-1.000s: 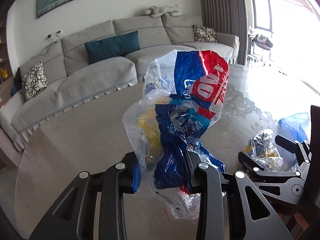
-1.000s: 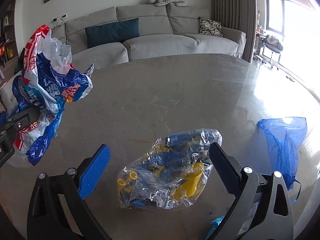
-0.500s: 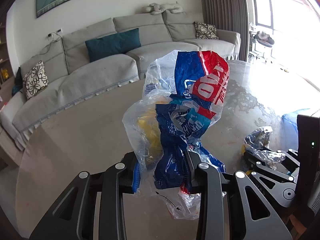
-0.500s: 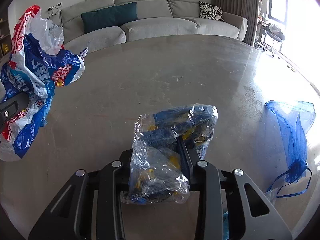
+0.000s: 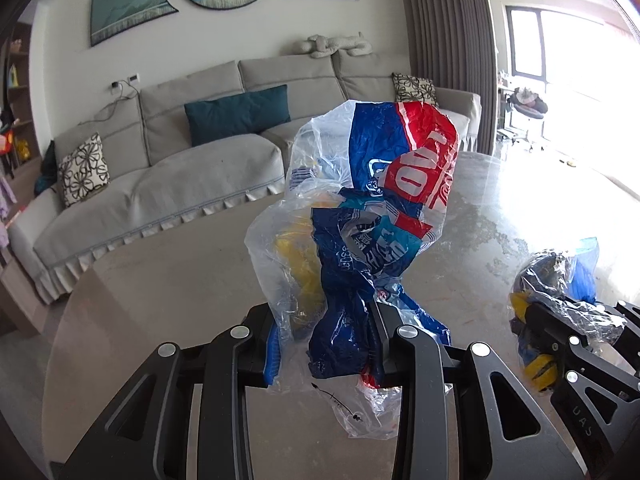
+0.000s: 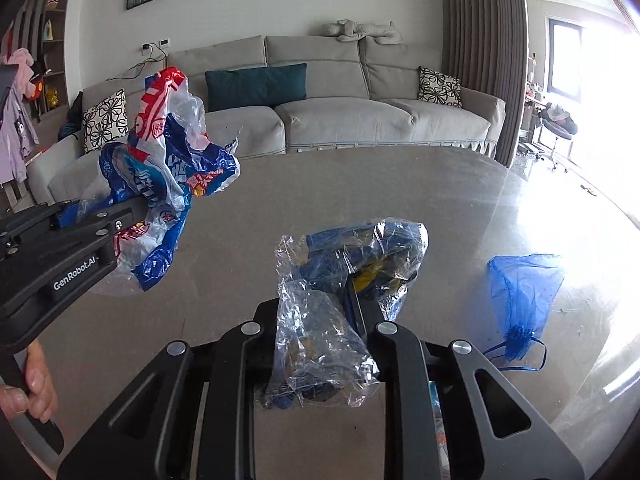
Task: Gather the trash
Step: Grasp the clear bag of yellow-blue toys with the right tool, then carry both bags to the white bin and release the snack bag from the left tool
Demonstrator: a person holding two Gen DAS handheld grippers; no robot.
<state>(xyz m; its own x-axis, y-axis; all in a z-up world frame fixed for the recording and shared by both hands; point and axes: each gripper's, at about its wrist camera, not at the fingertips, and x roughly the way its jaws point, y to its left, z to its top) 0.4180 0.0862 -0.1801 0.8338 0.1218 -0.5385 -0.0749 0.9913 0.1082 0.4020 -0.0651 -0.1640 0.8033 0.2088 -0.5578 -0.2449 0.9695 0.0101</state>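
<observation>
My left gripper [image 5: 326, 344] is shut on a crumpled red, white and blue plastic wrapper [image 5: 372, 208] and holds it up above the grey table [image 5: 168, 280]. The same wrapper [image 6: 168, 176] shows at the left of the right wrist view. My right gripper [image 6: 324, 344] is shut on a clear plastic bag with blue and yellow scraps inside [image 6: 348, 276], lifted off the table. That bag [image 5: 548, 304] also shows at the right of the left wrist view, in the right gripper's jaws.
A blue mesh drawstring pouch [image 6: 520, 300] lies on the round stone table [image 6: 440, 200] to the right. A grey sofa [image 6: 320, 112] with cushions stands behind the table. Bright windows are at the far right.
My right gripper closed on the clear bag and lifted it off the table. My left gripper kept its hold on the wrapper and both views tilted upward.
</observation>
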